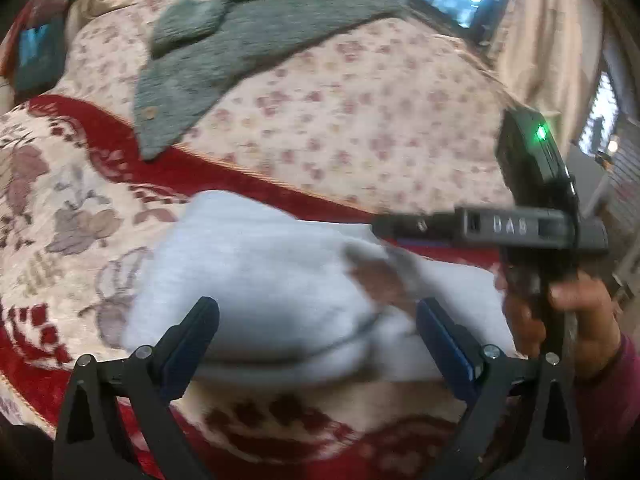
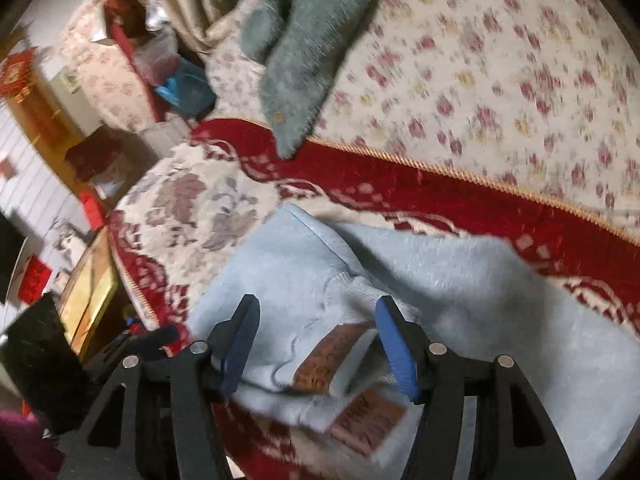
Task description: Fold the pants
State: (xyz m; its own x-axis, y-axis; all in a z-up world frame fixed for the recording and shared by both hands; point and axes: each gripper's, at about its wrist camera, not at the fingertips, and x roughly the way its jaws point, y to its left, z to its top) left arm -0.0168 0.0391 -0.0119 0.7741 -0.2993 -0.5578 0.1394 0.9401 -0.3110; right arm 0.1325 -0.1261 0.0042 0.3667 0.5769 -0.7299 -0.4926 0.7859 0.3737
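The pale blue pants (image 2: 360, 280) lie bunched in a thick, compact bundle on the red-and-cream patterned blanket (image 1: 60, 208), close to its near edge and short of the red border with the gold cord trim (image 2: 500, 190) that runs along its far side. Several layers look stacked already, and a brown label patch (image 2: 324, 364) shows at the top of the pile, so the folding seems well advanced; I judge that at most a last fold or some squaring-up is left, though blur hides the bundle's exact outline.

The left gripper (image 1: 316, 344) stands with its jaws spread wide above the near side of the bundle, its blue pads clear of the cloth and holding nothing. The right gripper (image 2: 316, 344) has its jaws apart on either side of the label patch; the fabric sits between the fingers, but the pads do not appear to press on it, so it looks released. From the left wrist view the right tool is held by a hand (image 1: 576, 304) at the bundle's right end.

Beyond the cord trim, on the floral sheet (image 2: 500, 72), a grey-green fuzzy garment (image 1: 240, 44) lies untouched, well apart from the pants
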